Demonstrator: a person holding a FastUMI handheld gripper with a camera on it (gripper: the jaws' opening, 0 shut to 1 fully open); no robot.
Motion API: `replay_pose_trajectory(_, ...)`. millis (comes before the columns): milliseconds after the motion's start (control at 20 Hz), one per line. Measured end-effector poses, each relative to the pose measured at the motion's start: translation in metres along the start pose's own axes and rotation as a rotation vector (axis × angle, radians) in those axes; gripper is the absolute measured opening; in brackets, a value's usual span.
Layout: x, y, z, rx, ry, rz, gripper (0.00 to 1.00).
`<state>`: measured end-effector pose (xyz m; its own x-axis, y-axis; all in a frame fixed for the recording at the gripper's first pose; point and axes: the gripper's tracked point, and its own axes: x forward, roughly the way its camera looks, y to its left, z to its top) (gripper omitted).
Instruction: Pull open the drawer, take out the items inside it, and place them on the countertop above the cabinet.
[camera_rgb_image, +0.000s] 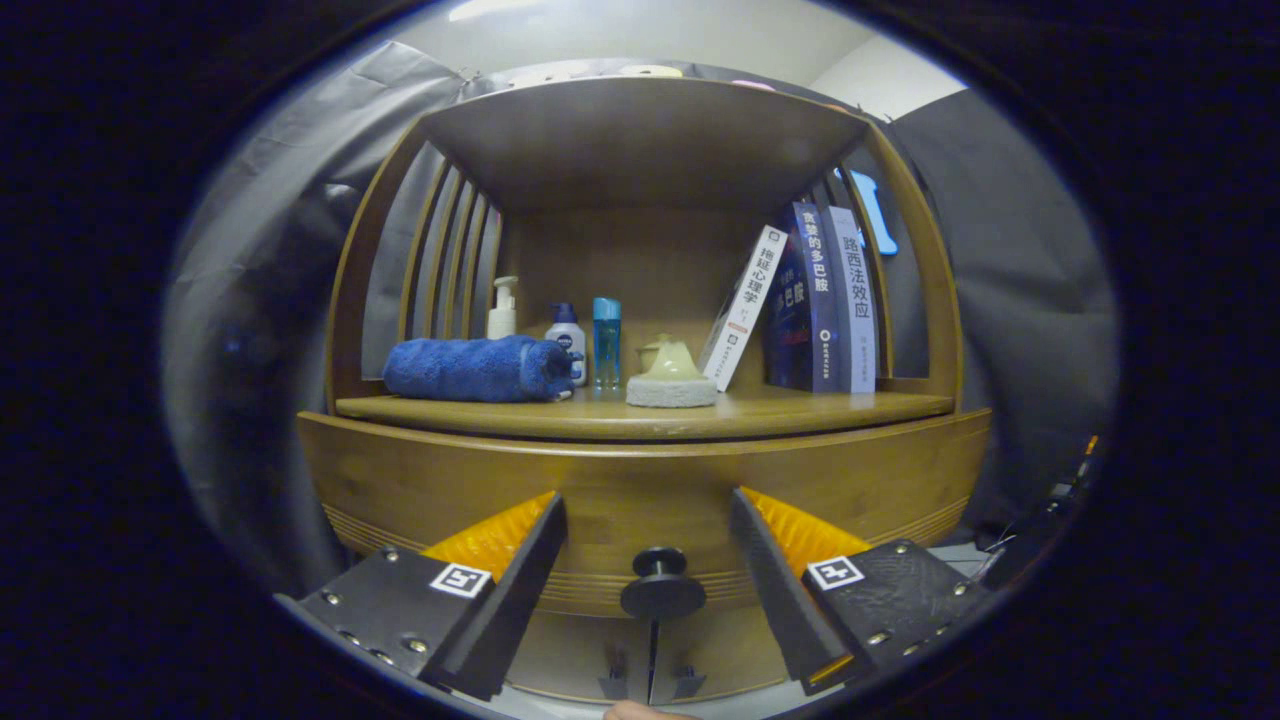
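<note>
My gripper (648, 545) stands spread wide, holding nothing. The two fingers (520, 570) flank the drawer's round knob (661, 583) with clear air on either side; neither one touches it. I judge the knob to be centred between them on purpose, so that a straight closing would catch its stem rather than glance off the disc.

Just beyond the fingers is the drawer front (640, 500), a curved wooden panel with grooved lines near its lower edge. It looks flush with the cabinet body, so I read the drawer as closed. What it holds I cannot see.

Above it is the countertop (800, 408), roofed by an upper shelf and fenced by slatted sides. On it, from one side to the other: a rolled blue towel (475, 368), a pump bottle (502, 310), a white bottle with a blue cap (567, 335), a slim blue bottle (606, 342), and a pale ceramic piece on a round pad (671, 378). Beyond those, three books (815, 300) lean together against the slats.

Judgement: a shut drawer and a stocked countertop fit two stages. Either the drawer is yet to be pulled, or its contents already stand up there and it has been pushed back. I cannot settle which.

Bare wood shows in front of the books.
</note>
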<state>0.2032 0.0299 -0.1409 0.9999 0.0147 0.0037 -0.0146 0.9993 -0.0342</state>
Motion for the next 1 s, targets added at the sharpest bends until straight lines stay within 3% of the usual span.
replay_pose_trajectory(500,0.025,0.001,0.0,0.013,0.059,-0.016,0.99)
replay_pose_trajectory(1000,-0.063,-0.004,0.075,-0.016,0.057,-0.033,0.99)
